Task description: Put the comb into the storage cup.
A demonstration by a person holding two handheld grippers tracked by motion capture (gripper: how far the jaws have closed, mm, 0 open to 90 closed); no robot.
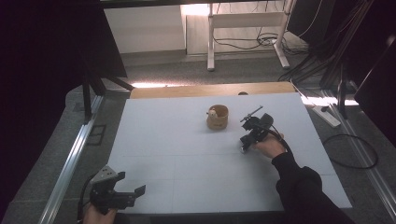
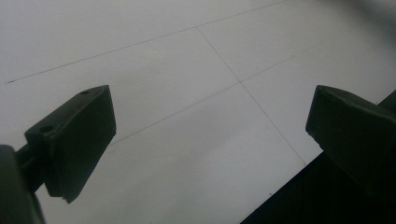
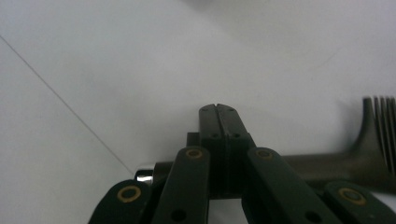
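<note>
My right gripper (image 1: 245, 145) points down at the white table (image 1: 177, 140), right of its middle, a hand holding it. In the right gripper view its jaws (image 3: 217, 108) are shut pad to pad with nothing between them. A dark metal fork (image 3: 327, 165) lies flat on the table beneath them, its handle running crosswise behind the jaws and its tines (image 3: 380, 116) at the right edge. My left gripper (image 1: 132, 183) rests at the table's near left corner, open, its jaws (image 2: 210, 121) wide apart over bare table.
A round wooden cup (image 1: 219, 120) holding a small pale object (image 1: 212, 112) stands just left of and beyond the right gripper. The table's front edge (image 2: 280, 196) runs close under the left gripper. Cables and a desk frame stand on the floor beyond.
</note>
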